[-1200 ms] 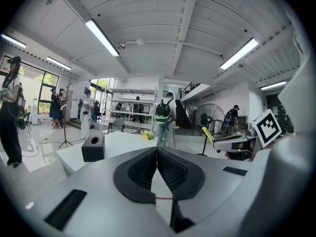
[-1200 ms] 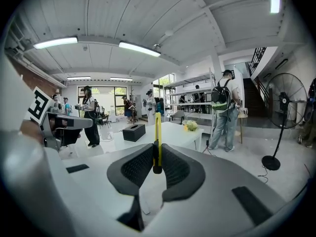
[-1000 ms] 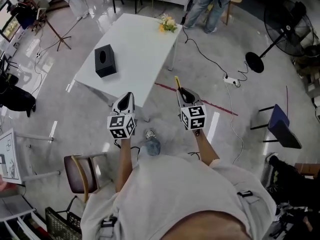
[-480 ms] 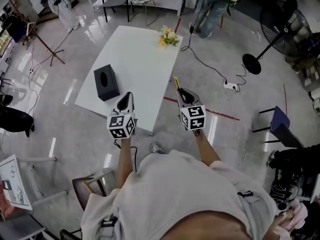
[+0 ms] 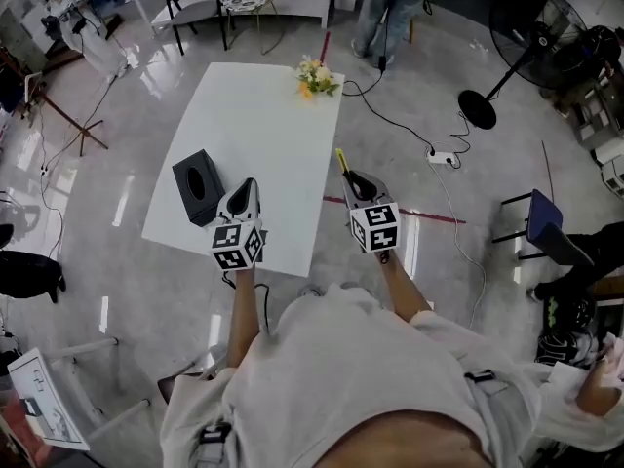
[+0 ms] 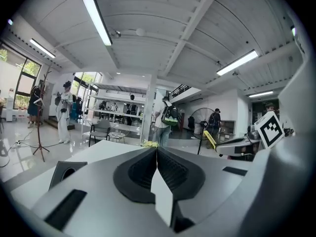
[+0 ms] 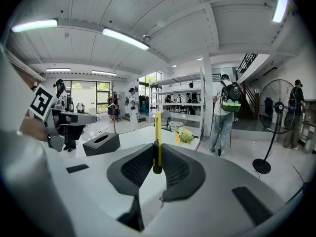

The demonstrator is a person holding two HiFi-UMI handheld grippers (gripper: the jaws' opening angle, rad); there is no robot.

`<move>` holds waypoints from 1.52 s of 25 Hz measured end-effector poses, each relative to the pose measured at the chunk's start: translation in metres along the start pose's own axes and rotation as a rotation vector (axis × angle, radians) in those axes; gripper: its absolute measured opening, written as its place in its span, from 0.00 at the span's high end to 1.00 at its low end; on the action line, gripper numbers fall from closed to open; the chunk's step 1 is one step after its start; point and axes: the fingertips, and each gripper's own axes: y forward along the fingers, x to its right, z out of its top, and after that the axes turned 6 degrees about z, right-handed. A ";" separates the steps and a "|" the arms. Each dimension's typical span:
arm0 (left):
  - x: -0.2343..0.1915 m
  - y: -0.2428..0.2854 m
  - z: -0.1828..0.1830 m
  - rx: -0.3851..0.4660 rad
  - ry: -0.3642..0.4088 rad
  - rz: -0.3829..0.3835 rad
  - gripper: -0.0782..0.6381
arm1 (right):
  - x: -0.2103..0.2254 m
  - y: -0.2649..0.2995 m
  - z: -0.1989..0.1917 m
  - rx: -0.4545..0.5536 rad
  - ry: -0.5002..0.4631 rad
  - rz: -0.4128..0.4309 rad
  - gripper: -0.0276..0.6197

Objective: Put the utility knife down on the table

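Since the right gripper (image 5: 351, 177) grasps the utility knife (image 7: 158, 127) in its fingers, aloft by the 3 o'clock edge of the counter (image 5: 263, 105) — the left gripper (image 5: 248, 187) pinched together, empty — the set-down looks entirely undone.

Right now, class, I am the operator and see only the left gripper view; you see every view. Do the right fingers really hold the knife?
Observer: Yes. The right gripper view shows the fingers of the right gripper clamped on the yellow knife, which stands upright between them.
Operator: Is it above the table?
Observer: Seemingly not. In the head view it shows just beyond the right edge of the table, over the floor.
Operator: What lies on the table?
Observer: The head view shows a black box near the left edge and flowers at the far end.
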 end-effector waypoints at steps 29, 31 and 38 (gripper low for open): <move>-0.045 0.068 -0.011 -0.112 -0.030 0.078 0.87 | 0.008 0.121 0.002 -0.095 0.023 0.146 0.85; -0.048 0.073 -0.014 -0.124 -0.036 0.089 0.86 | 0.008 0.131 -0.001 -0.109 0.026 0.161 0.85; -0.057 0.091 -0.029 -0.170 -0.058 0.115 0.87 | 0.014 0.157 -0.015 -0.159 0.039 0.198 0.85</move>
